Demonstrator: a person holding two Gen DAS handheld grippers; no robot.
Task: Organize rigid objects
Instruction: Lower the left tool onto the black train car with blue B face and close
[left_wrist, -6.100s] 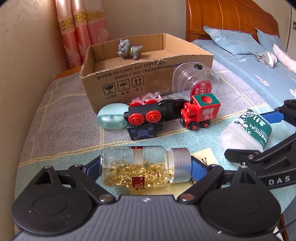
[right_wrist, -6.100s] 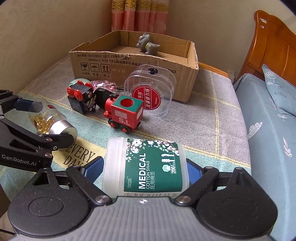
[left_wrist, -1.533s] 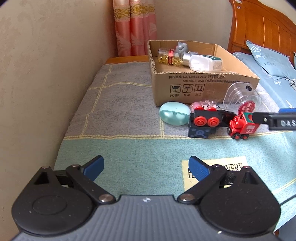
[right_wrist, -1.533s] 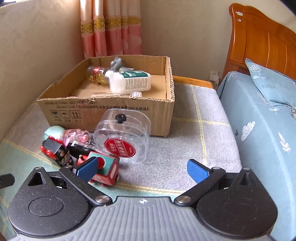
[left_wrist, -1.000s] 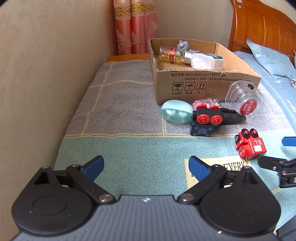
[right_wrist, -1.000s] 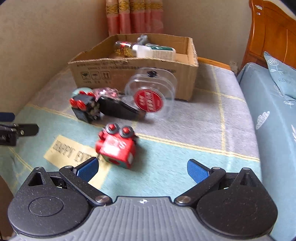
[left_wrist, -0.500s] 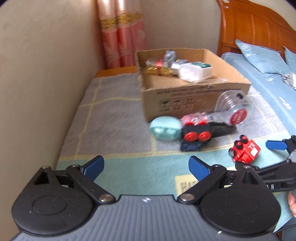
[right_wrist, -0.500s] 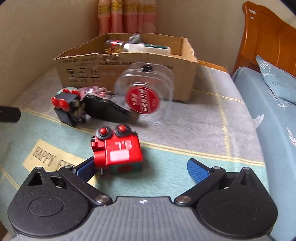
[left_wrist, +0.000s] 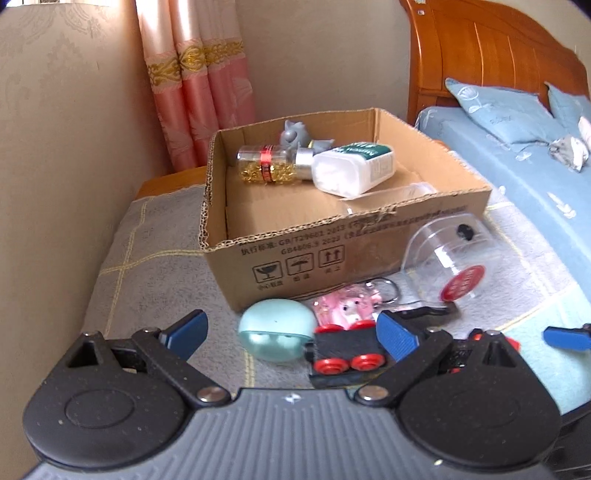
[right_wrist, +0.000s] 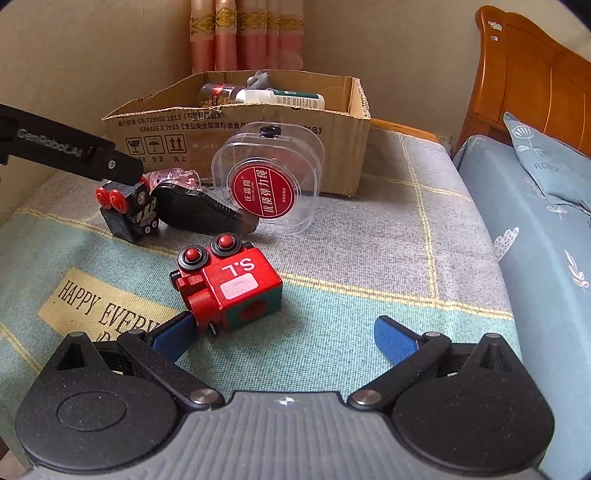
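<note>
- left gripper (left_wrist: 291, 330) jaws spread wide, nothing between the pads; hovering low over the mint egg-shaped case (left_wrist: 275, 334) and the black train car (left_wrist: 345, 356) with red wheels; right pad (left_wrist: 397, 336) sits just in front of the car, contact unclear
- right gripper (right_wrist: 282, 334) jaws apart, holding nothing; red toy engine (right_wrist: 227, 284) tipped on its side on the blanket, wheels up, "S.L" face up; left pad (right_wrist: 173, 332) right against the engine's lower corner, right pad (right_wrist: 393, 338) well apart from it
- cardboard box (left_wrist: 332, 254) open on the grey blanket (left_wrist: 155, 280); inside at the back: capsule bottle (left_wrist: 269, 164) lying on its side, cotton swab tub (left_wrist: 351, 168) lying beside it and touching its cap, grey figurine (left_wrist: 293, 134) behind both
- outside the box, along its front wall: mint case leftmost, pink keychain toy (left_wrist: 349, 304) just beside it, black train car in front of the keychain, clear thread-spool case (right_wrist: 271, 182) with red label leaning near the box; black clip-like object (right_wrist: 201, 214) lying between the car and the spool case
- left gripper's arm (right_wrist: 70, 153) seen in right wrist view reaching over the black train car; right gripper's blue pad visible at the right edge of left wrist view
- bed with blue sheet (right_wrist: 546, 229) to the right; wooden headboard (left_wrist: 487, 66) behind; pink curtain (left_wrist: 199, 85) in the corner
</note>
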